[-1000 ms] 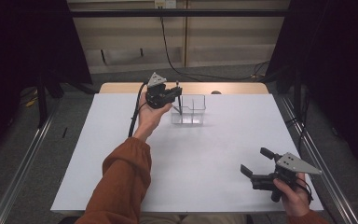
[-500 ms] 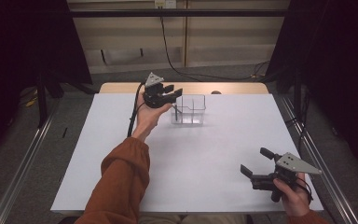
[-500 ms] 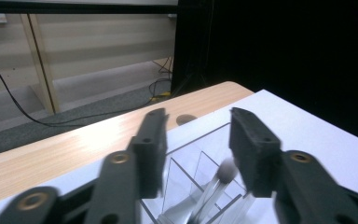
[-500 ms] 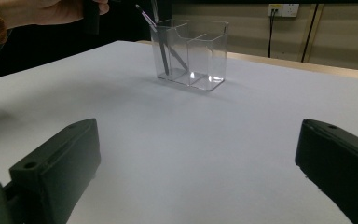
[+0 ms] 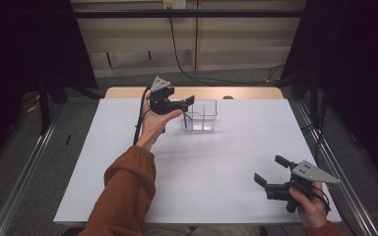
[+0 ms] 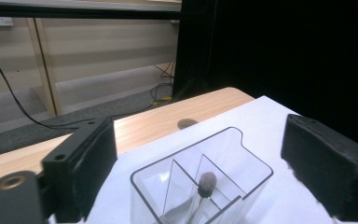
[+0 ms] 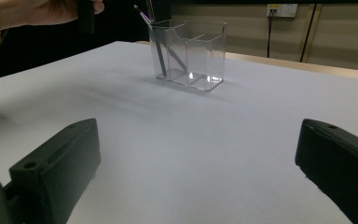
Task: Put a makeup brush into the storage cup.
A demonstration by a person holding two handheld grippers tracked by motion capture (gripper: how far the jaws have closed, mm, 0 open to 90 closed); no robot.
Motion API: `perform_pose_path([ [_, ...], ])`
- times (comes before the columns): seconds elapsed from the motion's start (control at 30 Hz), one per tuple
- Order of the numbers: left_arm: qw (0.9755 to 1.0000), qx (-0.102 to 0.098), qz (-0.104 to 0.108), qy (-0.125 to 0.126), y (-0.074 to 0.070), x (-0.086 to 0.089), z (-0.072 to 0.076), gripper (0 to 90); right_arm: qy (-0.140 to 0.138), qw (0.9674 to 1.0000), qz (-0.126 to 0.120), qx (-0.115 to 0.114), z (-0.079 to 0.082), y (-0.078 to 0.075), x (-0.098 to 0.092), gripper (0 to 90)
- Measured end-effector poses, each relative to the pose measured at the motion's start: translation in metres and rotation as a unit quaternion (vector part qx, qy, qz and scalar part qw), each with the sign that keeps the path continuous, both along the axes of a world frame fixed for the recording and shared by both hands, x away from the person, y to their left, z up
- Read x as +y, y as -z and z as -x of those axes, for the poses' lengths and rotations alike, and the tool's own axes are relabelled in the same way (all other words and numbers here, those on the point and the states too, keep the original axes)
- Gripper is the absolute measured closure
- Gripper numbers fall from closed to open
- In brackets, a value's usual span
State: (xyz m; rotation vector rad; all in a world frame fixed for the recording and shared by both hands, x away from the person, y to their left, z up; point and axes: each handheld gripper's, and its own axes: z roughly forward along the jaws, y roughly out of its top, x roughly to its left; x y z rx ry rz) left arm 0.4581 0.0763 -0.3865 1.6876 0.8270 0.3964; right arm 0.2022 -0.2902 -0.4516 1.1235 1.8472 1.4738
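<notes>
A clear plastic organizer (image 5: 202, 116) with several compartments stands at the far middle of the white table (image 5: 226, 157). A thin brush (image 5: 184, 118) with a dark rounded tip (image 6: 207, 181) leans in its left compartment. My left gripper (image 5: 184, 104) hovers just above that compartment. Its jaws have just been opening and now stand wide, well apart from the brush below them. In the right gripper view the organizer (image 7: 193, 51) and brush (image 7: 161, 49) are far ahead. My right gripper (image 5: 270, 170) rests open near the front right corner, with nothing between its jaws.
A strip of bare wood (image 5: 256, 93) runs along the table's far edge, behind the white sheet. Metal rails (image 5: 334, 162) flank both sides of the table. A black cable (image 5: 139, 123) trails from the left gripper. The orange sleeve (image 5: 128, 191) crosses the front left.
The left gripper's jaws have gone from shut to wide open above the organizer, and the brush now stands free in it. Neither hand has shifted.
</notes>
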Motion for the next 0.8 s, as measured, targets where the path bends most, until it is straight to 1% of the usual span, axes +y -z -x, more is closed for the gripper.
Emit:
perform_pose_path([
  [0.07,1.0,-0.001,0.007,0.005,-0.002,0.004,0.002,5.9,0.002,1.0,0.0,-0.001,0.0,0.0,-0.001,0.0],
  [0.1,0.9999,-0.005,0.009,0.008,-0.003,0.006,0.002,4.8,0.002,1.0,-0.001,-0.002,0.0,0.0,-0.001,0.0],
  [0.13,0.9998,-0.01,0.012,0.009,-0.004,0.007,0.003,4.5,0.002,1.0,-0.001,-0.001,0.0,0.001,-0.002,0.0],
  [0.33,0.9997,-0.015,0.017,0.011,-0.01,0.015,0.008,3.4,0.005,1.0,-0.003,-0.001,-0.001,0.001,-0.003,0.0],
  [0.47,0.9993,-0.028,0.013,0.018,-0.013,0.02,0.013,3.5,0.007,1.0,-0.003,-0.001,-0.001,0.001,-0.003,0.0],
  [0.6,0.9994,-0.029,0.015,0.015,-0.017,0.025,0.018,3.5,0.007,1.0,-0.004,-0.001,-0.001,0.001,-0.003,0.0],
  [0.67,0.9993,-0.032,0.003,0.017,-0.018,0.027,0.022,3.7,0.006,1.0,-0.003,-0.001,-0.001,0.001,-0.003,0.0],
  [0.73,0.9993,-0.034,-0.001,0.015,-0.018,0.028,0.025,3.8,0.007,1.0,-0.004,-0.001,-0.001,0.001,-0.003,0.0],
  [0.8,0.9993,-0.033,0.0,0.016,-0.018,0.031,0.028,3.9,0.008,1.0,-0.004,-0.002,-0.001,0.001,-0.003,0.0],
])
